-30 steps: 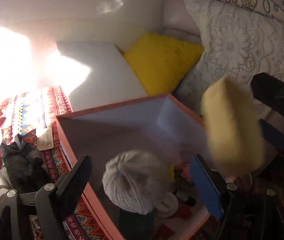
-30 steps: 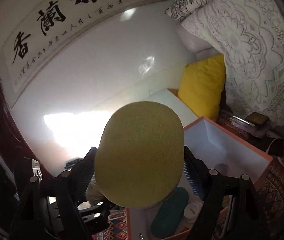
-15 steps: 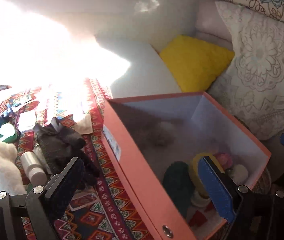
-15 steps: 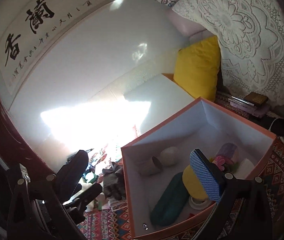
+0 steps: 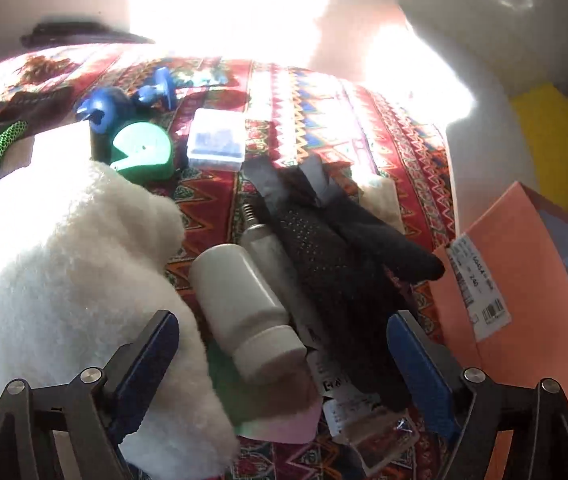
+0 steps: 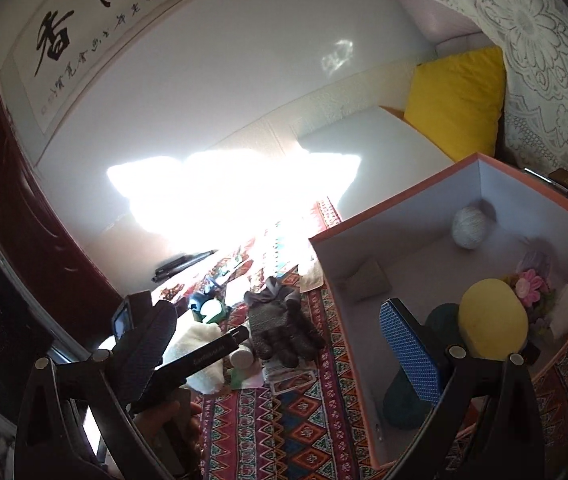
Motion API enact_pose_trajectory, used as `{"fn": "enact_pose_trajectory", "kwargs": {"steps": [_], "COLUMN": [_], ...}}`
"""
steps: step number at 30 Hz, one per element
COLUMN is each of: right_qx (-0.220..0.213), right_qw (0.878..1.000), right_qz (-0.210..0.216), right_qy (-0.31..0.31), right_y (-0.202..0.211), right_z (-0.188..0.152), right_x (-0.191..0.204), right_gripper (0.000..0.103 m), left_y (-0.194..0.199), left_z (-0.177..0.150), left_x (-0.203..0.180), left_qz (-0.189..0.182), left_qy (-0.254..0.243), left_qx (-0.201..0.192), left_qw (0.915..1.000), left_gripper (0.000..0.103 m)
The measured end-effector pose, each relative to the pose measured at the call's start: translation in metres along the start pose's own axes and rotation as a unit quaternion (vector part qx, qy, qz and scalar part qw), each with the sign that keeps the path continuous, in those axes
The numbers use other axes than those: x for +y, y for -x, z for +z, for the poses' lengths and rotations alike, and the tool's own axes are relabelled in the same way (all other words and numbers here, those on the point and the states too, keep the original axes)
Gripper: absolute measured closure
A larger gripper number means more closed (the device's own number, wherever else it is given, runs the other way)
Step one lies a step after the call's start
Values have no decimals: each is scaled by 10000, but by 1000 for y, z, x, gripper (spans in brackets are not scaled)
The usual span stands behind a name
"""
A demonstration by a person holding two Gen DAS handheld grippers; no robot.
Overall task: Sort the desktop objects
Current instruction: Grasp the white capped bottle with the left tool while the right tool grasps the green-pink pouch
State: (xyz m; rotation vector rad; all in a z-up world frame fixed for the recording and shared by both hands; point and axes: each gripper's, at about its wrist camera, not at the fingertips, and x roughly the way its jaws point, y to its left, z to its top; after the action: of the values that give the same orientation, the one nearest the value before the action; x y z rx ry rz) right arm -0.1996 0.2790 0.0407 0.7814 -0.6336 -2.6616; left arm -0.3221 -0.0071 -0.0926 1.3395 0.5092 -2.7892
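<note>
Left hand-held gripper point(image 5: 281, 346) wide open, empty, over white bottle point(image 5: 245, 308); right hand-held gripper point(image 6: 279, 344) agape, empty, beside orange box point(image 6: 368, 216)

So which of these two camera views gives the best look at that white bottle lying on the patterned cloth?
The left wrist view. There the white bottle lies close and large between the open fingers, beside the black glove. In the right wrist view, the bottle is only a small pale shape, mostly hidden behind the other gripper.
</note>
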Motion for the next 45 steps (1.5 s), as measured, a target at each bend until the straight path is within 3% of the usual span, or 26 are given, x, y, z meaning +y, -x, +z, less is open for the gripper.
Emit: {"fn": "enact_pose_trajectory", "kwargs": {"steps": [1,3,6,10,11,12,13,14,16,18,20,23,27,29,30,33,35,36,38,42,45], "right_qx": [91,348,684,1184,1316,1466,1597,1696,1861,1998,1988,1948,2043,2060,2069,2045,2053,2040,2017,1972,1987], "right_qw": [9999,9990,9969,9917,9898,9872,9845,9822,9784,9753,9756,9768,9751,9739,9733,9725,9717,9714,9705,9699,9702], "right_qz": [61,260,295,252,262,253,246,214,74,121,160,103,-11,-35,-48,-47,-44,-59,-91,-135,-165], "right_qy": [37,109,263,441,487,573,679,780,901,936,920,882,858,949,995,1117,1167,1216,1320,1421,1377], "right_y": [-9,-28,-59,-94,-103,-110,-116,-121,-128,-129,-127,-126,-128,-127,-127,-125,-124,-124,-122,-120,-122], "right_z": [-2,-6,-15,-32,-37,-41,-46,-50,-57,-61,-60,-57,-58,-59,-59,-59,-60,-60,-61,-60,-61], "right_x": [5,16,29,39,41,44,48,51,55,56,55,50,41,39,39,38,38,39,40,39,37], "right_gripper": [0,0,0,0,0,0,0,0,0,0,0,0,0,0,0,1,1,1,3,7,9], "left_y": [2,6,11,33,42,51,57,61,60,39,10,-24,-38,-49,-55,-70,-66,-60,-46,-22,9], "left_z": [-1,-2,-4,-1,2,6,9,13,18,21,22,21,26,23,18,4,0,0,1,-9,-12], "left_x": [4,11,22,49,57,63,66,66,58,48,41,30,27,16,7,-15,-17,-15,-5,29,49], "left_qz": [190,568,1134,2031,2222,2305,2183,1750,809,15,-396,-151,465,835,984,1304,1232,1103,895,774,224], "left_qy": [-109,-327,-652,-847,-748,-529,-330,-162,98,437,777,991,795,396,87,-722,-885,-893,-881,-1213,-1114], "left_qx": [-66,-197,-393,-777,-878,-945,-958,-886,-551,-94,352,654,430,382,360,311,167,157,171,195,131], "left_qw": [9997,9977,9906,9724,9682,9670,9706,9804,9952,9990,9956,9928,9948,9950,9945,9883,9883,9897,9919,9894,9934], "left_gripper": [22,38,49,49,44,26,16,9,9,9,16,21,21,19,12,12,20,41,54,57,57]}}
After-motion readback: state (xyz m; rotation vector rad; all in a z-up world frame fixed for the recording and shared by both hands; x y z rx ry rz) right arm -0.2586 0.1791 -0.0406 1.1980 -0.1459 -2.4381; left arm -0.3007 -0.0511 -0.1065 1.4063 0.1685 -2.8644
